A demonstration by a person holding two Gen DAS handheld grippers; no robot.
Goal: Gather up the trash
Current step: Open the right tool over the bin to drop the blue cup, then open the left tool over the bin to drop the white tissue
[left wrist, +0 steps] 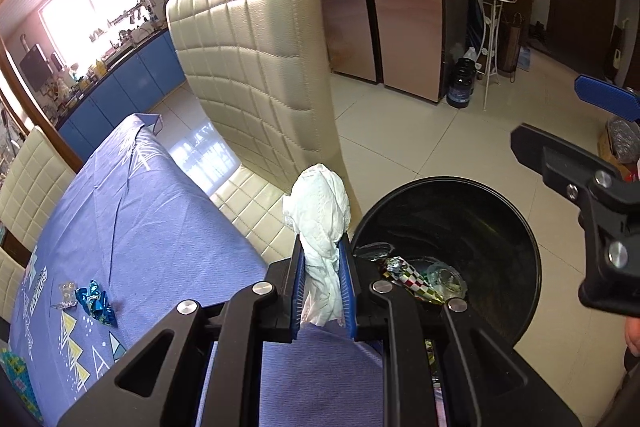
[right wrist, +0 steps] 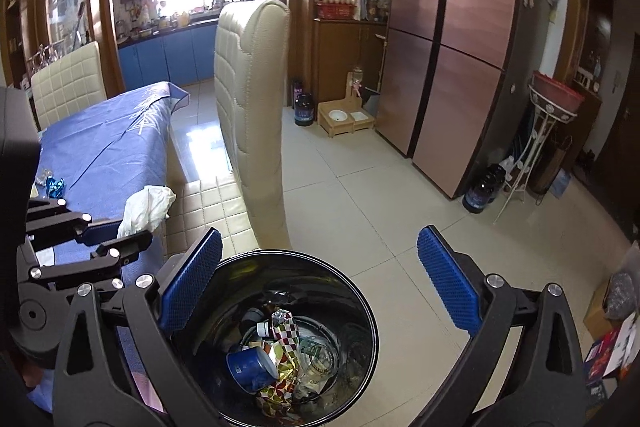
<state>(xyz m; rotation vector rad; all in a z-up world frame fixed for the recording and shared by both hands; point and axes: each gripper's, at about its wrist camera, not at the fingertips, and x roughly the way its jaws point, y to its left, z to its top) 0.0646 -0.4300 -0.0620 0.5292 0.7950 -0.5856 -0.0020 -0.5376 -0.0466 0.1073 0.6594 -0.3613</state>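
Note:
My left gripper (left wrist: 322,247) is shut on a crumpled white tissue (left wrist: 320,215) and holds it over the table's edge, just left of a black trash bin (left wrist: 520,227). The tissue (right wrist: 146,209) and left gripper (right wrist: 116,241) also show in the right wrist view. My right gripper (right wrist: 320,279) is open and empty above the bin (right wrist: 360,299), which holds a checkered wrapper (right wrist: 286,337), a blue cup (right wrist: 250,367) and other trash. A blue foil wrapper (left wrist: 96,301) and a clear wrapper (left wrist: 66,293) lie on the blue tablecloth (left wrist: 140,227).
A cream padded chair (left wrist: 248,67) stands between table and bin. Another cream chair (right wrist: 68,83) is at the table's far side. A tall fridge (right wrist: 460,47), dark jugs (right wrist: 482,189), a white metal stand (right wrist: 536,147) and pet bowls (right wrist: 346,117) line the tiled floor.

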